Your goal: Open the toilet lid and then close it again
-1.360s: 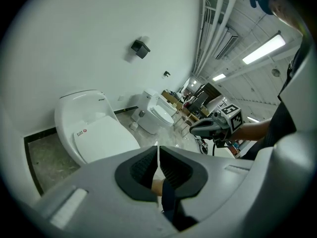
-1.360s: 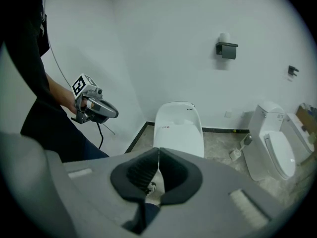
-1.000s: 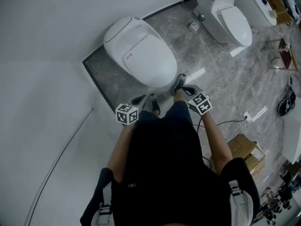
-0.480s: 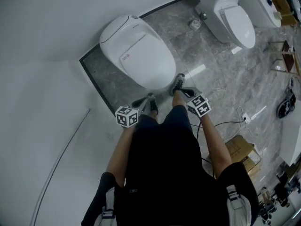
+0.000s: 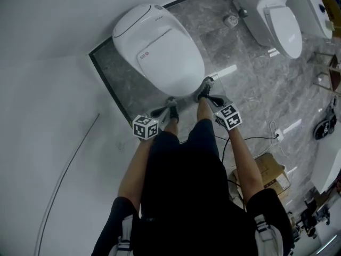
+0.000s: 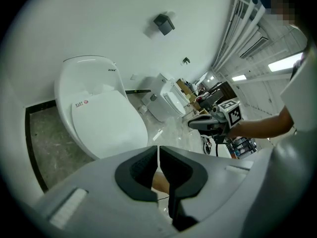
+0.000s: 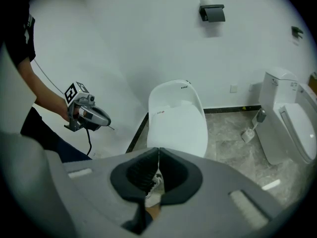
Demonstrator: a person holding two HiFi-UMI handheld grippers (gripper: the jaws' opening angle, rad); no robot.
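Head view has you standing right at the front of the toilet (image 5: 160, 49), which sits at about 11 o'clock from your shoes (image 5: 205, 87) on the grey marble floor (image 5: 240, 84). The lid (image 5: 171, 63) is down flat over the bowl, fully closed. Your left gripper (image 5: 156, 112) is out in front of your left knee, roughly 6 o'clock off the toilet's front rim, near it but not touching. Your right gripper (image 5: 213, 100) sits about 5 o'clock off that same rim, close to your right shoe in the frame, and it's clear of the toilet too. Both point down and forward.

Left gripper view: the two black pads are pretty much together, with only a hairline slit between them. Nothing's pinched in there, you just see your leg behind them. The toilet is at 10 o'clock in that shot, lid shut.

Right gripper view: the pads are pressed closed and empty too. The toilet is dead ahead at 12 o'clock, with a dark paper holder (image 7: 212, 13) on the wall high above it.

Other stuff: a second toilet (image 5: 277, 17) at 2 o'clock from you, well apart from the first. There's also a cardboard box (image 5: 269, 169) on the floor at 4 o'clock, with a thin cable (image 5: 250, 140) running near it.
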